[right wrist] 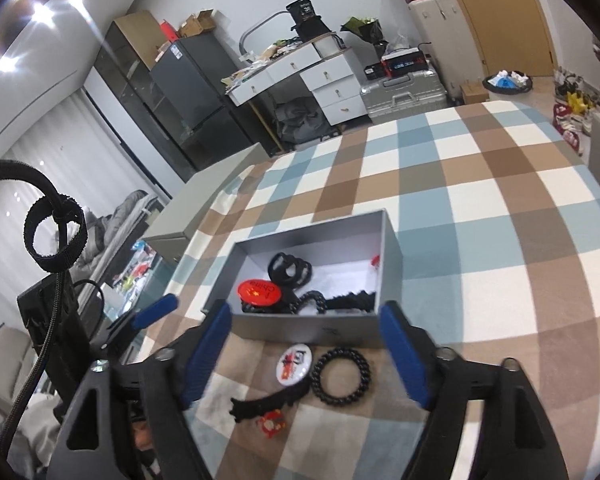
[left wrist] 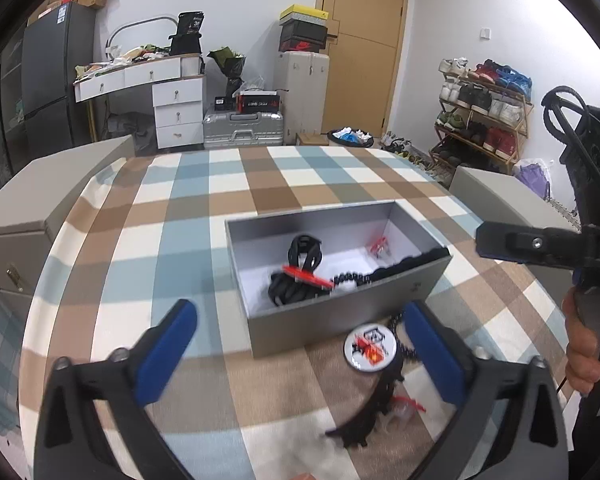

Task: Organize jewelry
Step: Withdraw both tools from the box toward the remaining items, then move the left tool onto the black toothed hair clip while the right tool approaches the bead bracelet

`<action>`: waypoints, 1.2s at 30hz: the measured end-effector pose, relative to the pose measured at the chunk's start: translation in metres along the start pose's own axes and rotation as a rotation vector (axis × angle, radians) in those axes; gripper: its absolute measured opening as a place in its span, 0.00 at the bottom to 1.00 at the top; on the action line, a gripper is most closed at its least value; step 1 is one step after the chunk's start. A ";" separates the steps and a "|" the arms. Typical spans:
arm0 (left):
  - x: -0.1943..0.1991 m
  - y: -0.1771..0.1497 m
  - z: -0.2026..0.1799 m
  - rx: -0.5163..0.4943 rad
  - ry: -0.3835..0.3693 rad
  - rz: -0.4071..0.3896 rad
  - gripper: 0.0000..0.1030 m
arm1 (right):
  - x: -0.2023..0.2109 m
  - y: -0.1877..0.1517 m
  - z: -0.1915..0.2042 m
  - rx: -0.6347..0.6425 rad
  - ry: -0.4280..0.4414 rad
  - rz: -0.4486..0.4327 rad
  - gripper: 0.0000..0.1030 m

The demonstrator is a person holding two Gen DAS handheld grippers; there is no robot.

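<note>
1. The left tongs [left wrist: 300, 344] stand wide open and hold nothing; between their blue pads there is only the tablecloth and the loose pieces lying on it.
2. The right tongs [right wrist: 306, 344] are also wide open and empty. Both point down at the near side of the box, probably because the pieces not yet sorted lie just there.
3. Those pieces lie on the checked tablecloth [right wrist: 480, 200], just in front of the box: a white badge [right wrist: 294, 362], a black bead bracelet [right wrist: 341, 376], a black hair clip [right wrist: 268, 402] and a small red charm [right wrist: 272, 426]. They are close together; the clip seems to touch the badge, though this is not sure.
4. The grey box [right wrist: 308, 330] is open, with no lid on it, so that things can go in from above.
5. Inside it there are already a red badge [right wrist: 259, 291], black hair ties [right wrist: 290, 268], a string of black beads [right wrist: 312, 300] and a small red thing [right wrist: 375, 260] in the far corner. They lie mixed, with no compartments.
6. The work seems about half done.
</note>
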State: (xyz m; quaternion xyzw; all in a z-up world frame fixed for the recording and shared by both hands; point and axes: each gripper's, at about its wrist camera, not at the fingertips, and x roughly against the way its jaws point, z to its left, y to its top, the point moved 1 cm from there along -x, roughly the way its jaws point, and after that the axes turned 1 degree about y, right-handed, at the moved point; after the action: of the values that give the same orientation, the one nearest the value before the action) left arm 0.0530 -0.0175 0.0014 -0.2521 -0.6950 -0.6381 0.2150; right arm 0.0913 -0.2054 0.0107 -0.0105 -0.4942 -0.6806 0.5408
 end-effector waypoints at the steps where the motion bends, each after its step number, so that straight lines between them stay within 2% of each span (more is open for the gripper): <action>1: 0.000 -0.003 -0.001 -0.006 -0.003 0.007 0.99 | 0.000 -0.002 -0.001 0.005 -0.009 0.008 0.85; 6: -0.005 -0.011 -0.009 -0.069 0.026 0.048 0.99 | -0.010 -0.008 -0.007 0.019 -0.055 0.088 0.86; 11: -0.013 -0.019 -0.012 -0.118 0.026 0.097 0.99 | -0.016 -0.016 -0.012 0.039 -0.047 0.146 0.86; 19: -0.016 -0.029 -0.021 -0.194 0.001 0.159 0.99 | -0.025 -0.026 -0.002 0.097 -0.026 0.208 0.86; 23: -0.015 -0.033 -0.026 -0.209 -0.043 0.198 0.99 | -0.030 -0.029 -0.001 0.113 -0.050 0.220 0.85; 25: -0.017 -0.036 -0.030 -0.216 -0.072 0.220 0.99 | -0.032 -0.030 -0.003 0.115 -0.063 0.233 0.77; 30: -0.017 -0.044 -0.042 -0.272 -0.114 0.246 0.99 | -0.035 -0.034 -0.005 0.123 -0.064 0.263 0.69; 36: -0.015 -0.047 -0.047 -0.293 -0.138 0.258 0.98 | -0.039 -0.038 -0.003 0.143 -0.064 0.289 0.66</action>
State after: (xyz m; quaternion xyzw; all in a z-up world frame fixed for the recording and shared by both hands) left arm 0.0341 -0.0677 -0.0396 -0.4108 -0.5697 -0.6807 0.2080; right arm 0.0803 -0.1813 -0.0377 -0.0647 -0.5517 -0.5580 0.6165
